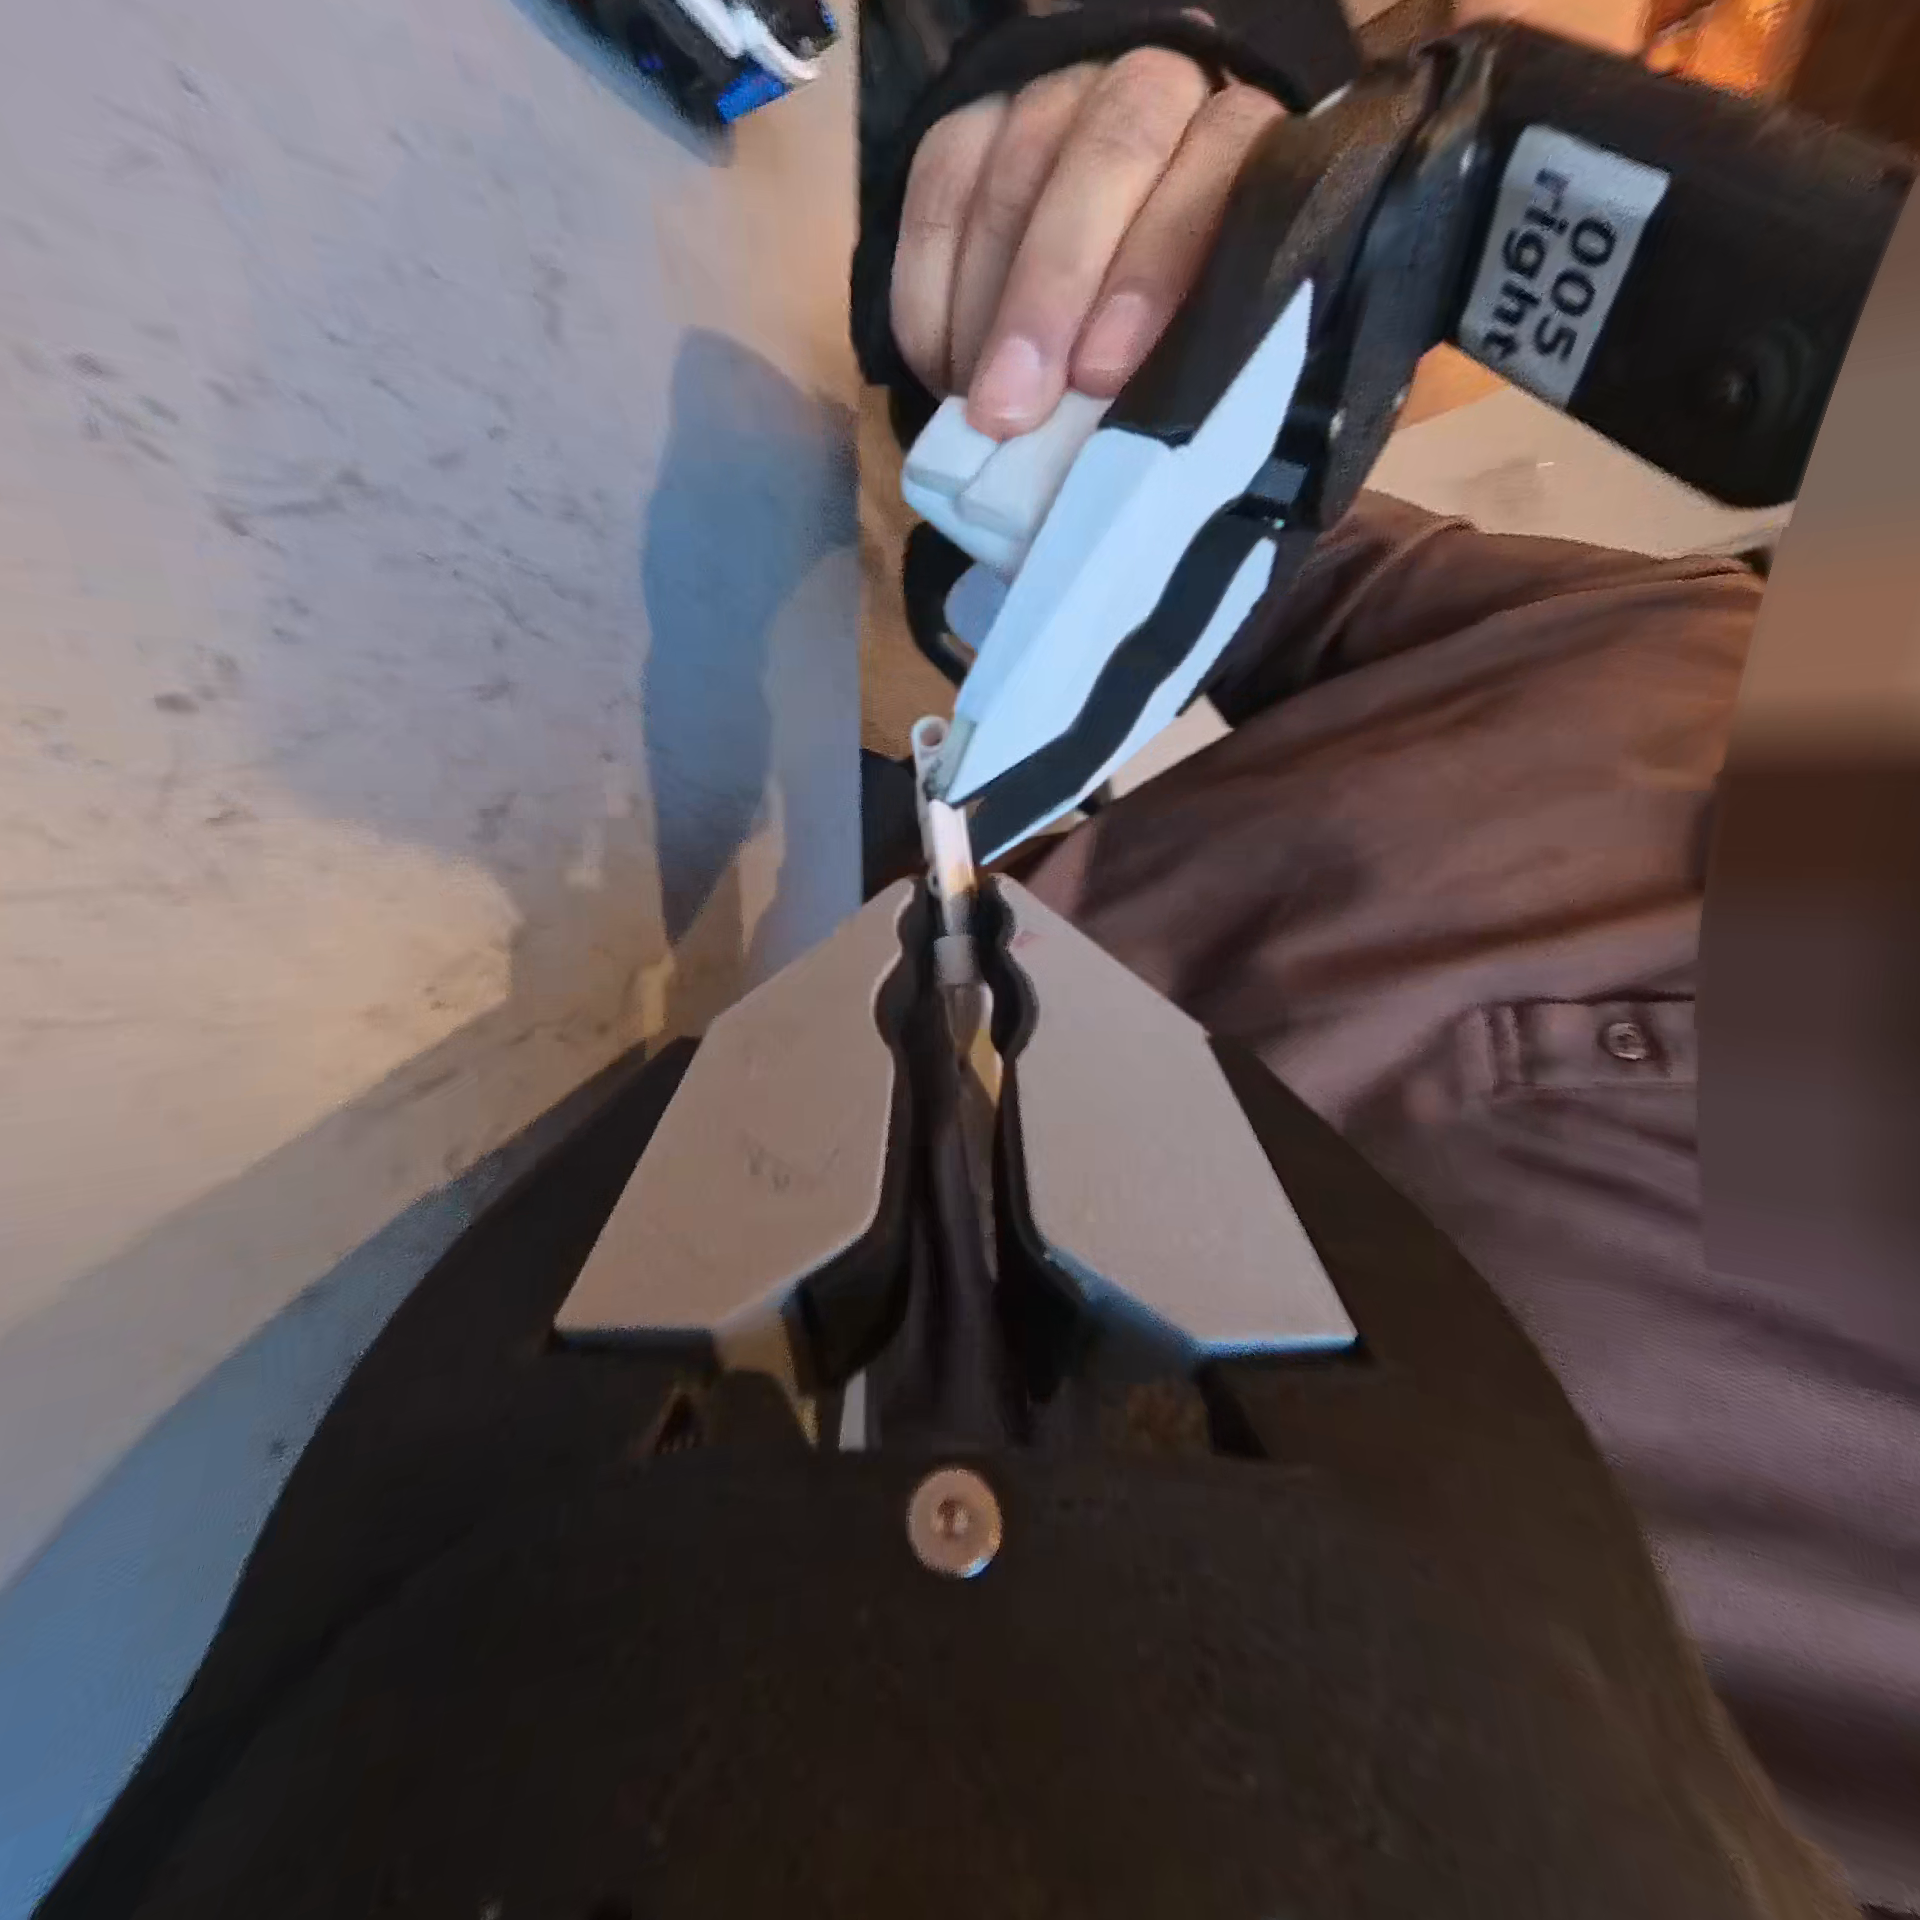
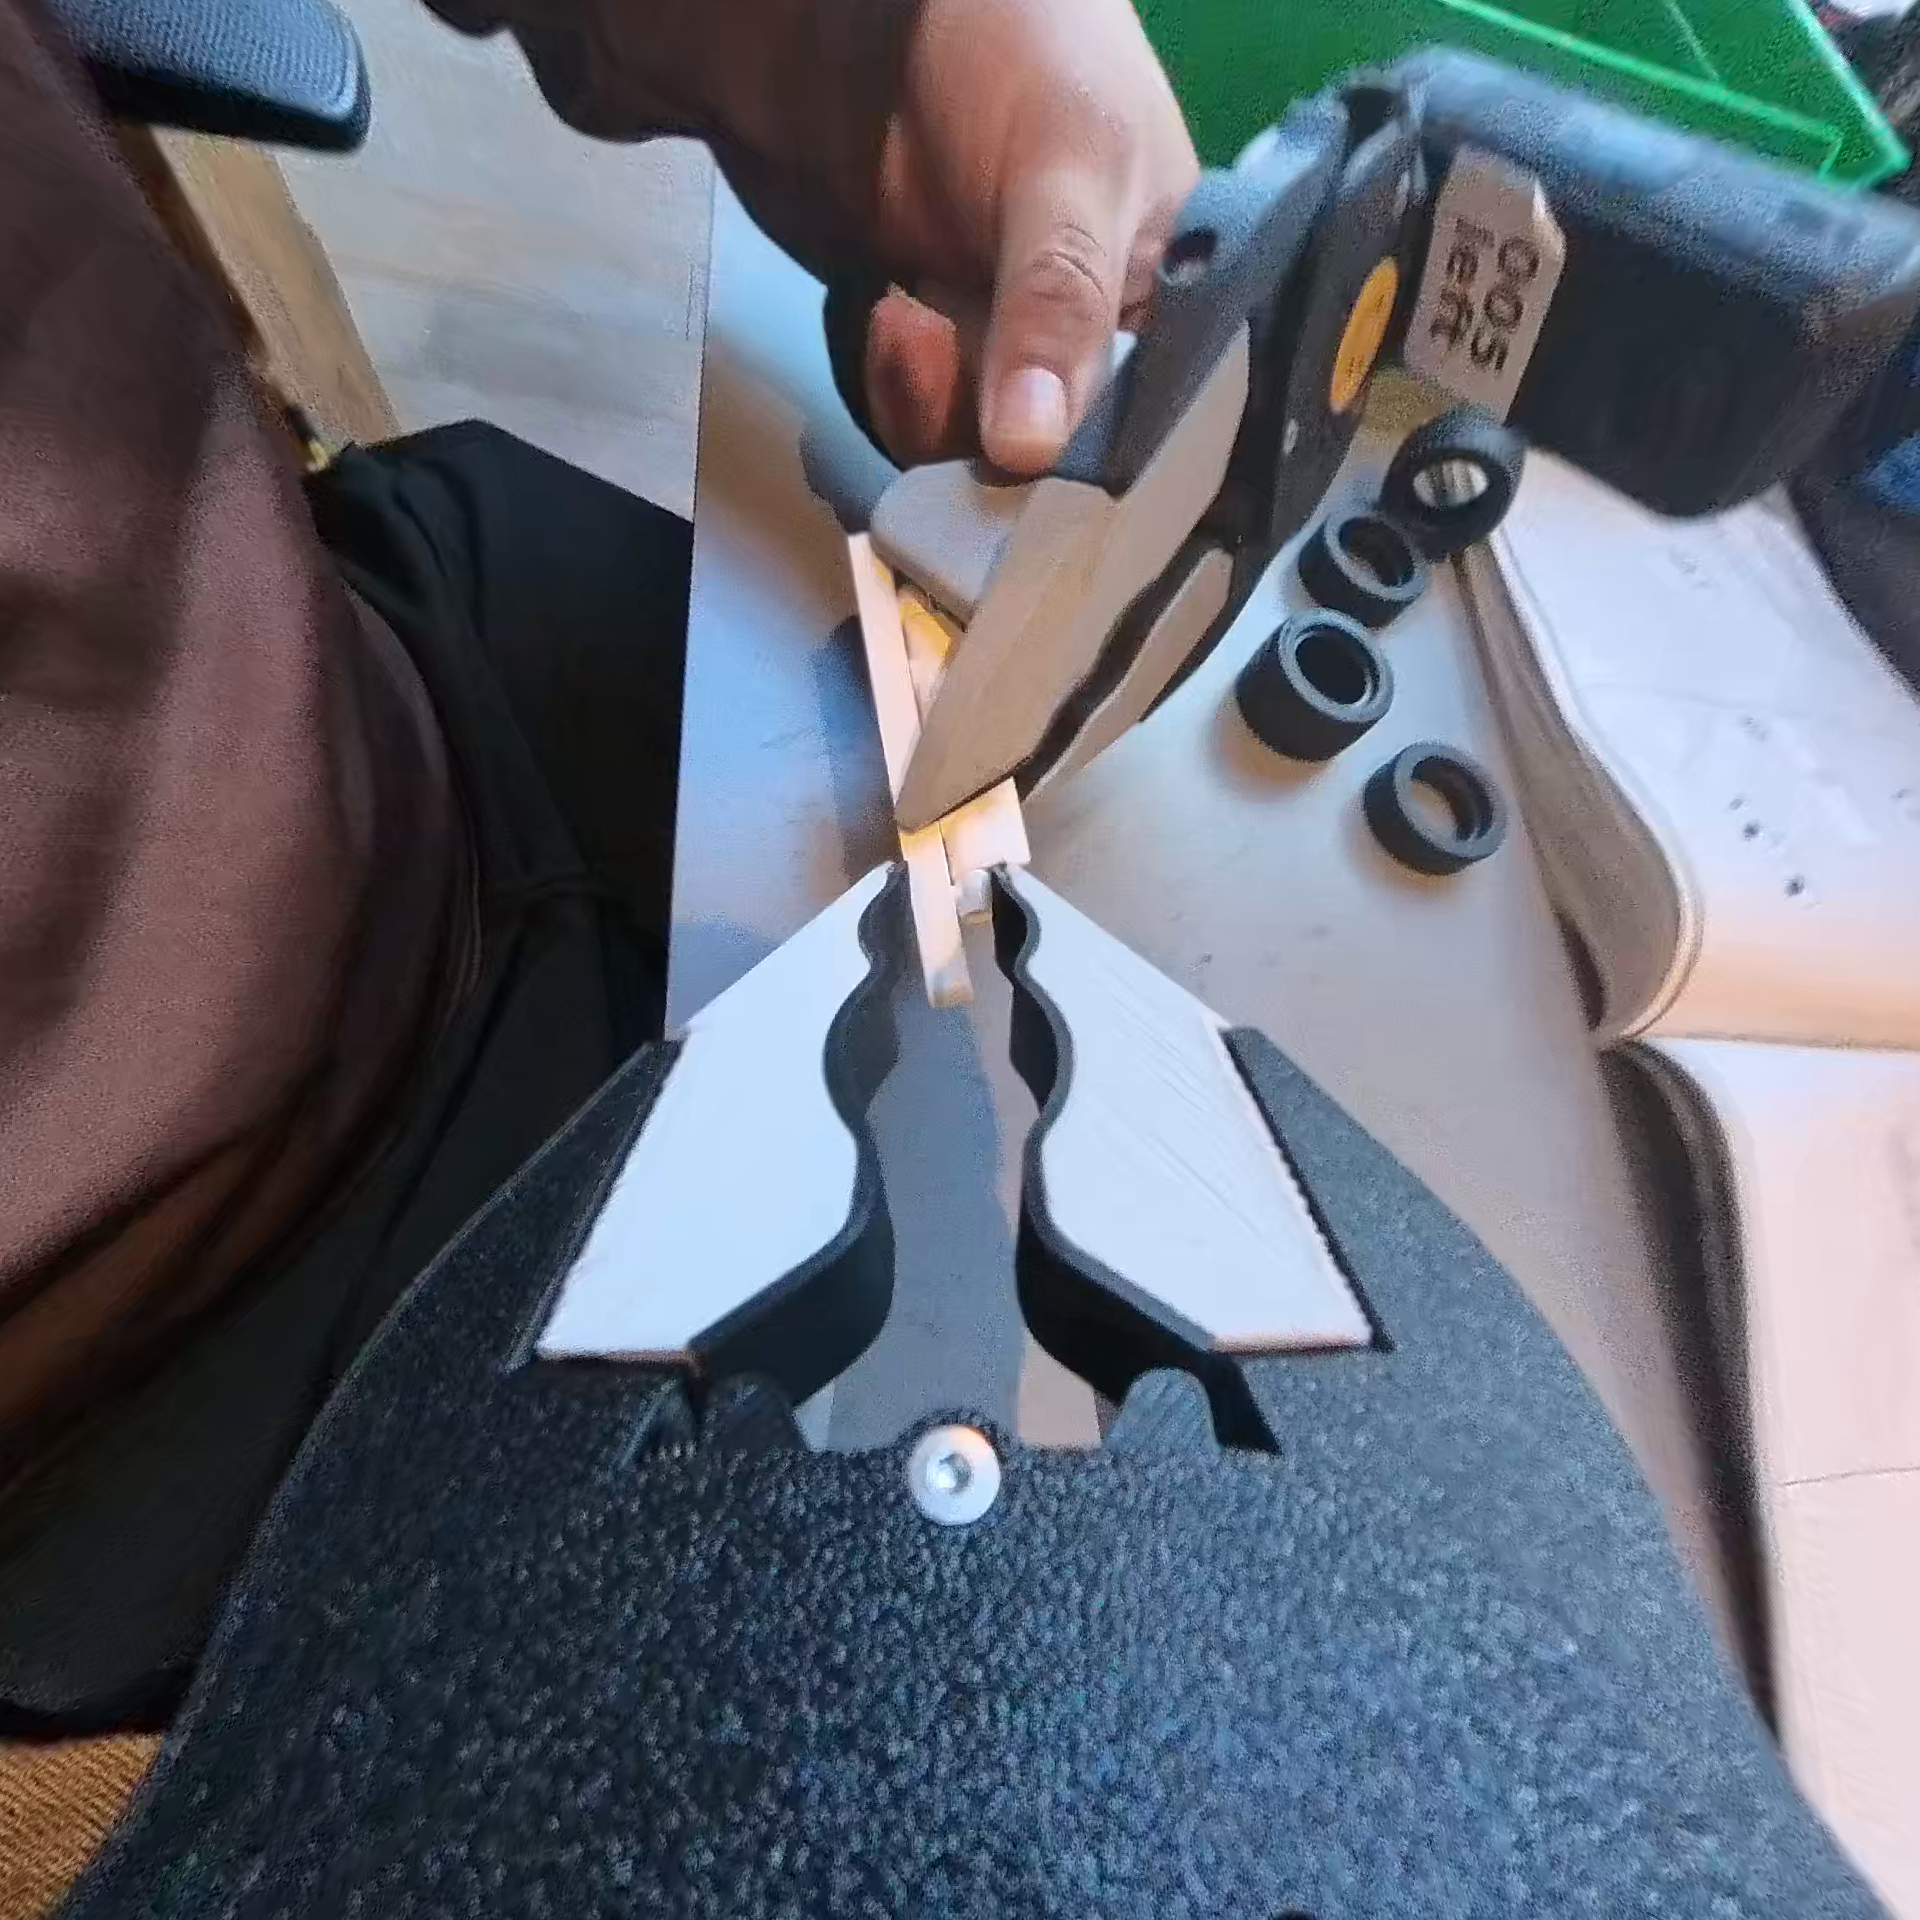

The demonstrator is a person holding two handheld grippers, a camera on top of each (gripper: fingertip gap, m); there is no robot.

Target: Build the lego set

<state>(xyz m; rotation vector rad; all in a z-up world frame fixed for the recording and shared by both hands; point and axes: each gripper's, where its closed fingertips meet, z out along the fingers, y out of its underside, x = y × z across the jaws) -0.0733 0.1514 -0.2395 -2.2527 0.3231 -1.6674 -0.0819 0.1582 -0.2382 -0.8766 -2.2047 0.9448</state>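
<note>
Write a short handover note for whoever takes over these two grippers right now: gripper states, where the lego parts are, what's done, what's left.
Left gripper: shut on the white lego assembly, held in the air over the table edge.
Right gripper: pinching the assembly's near end; whether it is fully closed is unclear.
Parts: four black lego tyres loose on the white table, none mounted.
Done: a thin white sub-assembly exists.
Left: finish this joint, fit the tyres, build the rest.

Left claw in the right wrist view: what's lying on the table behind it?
Behind the left claw, four black rubber tyres lie on the white table, one partly hidden by the claw's body. The claw covers whatever else lies there.
</note>
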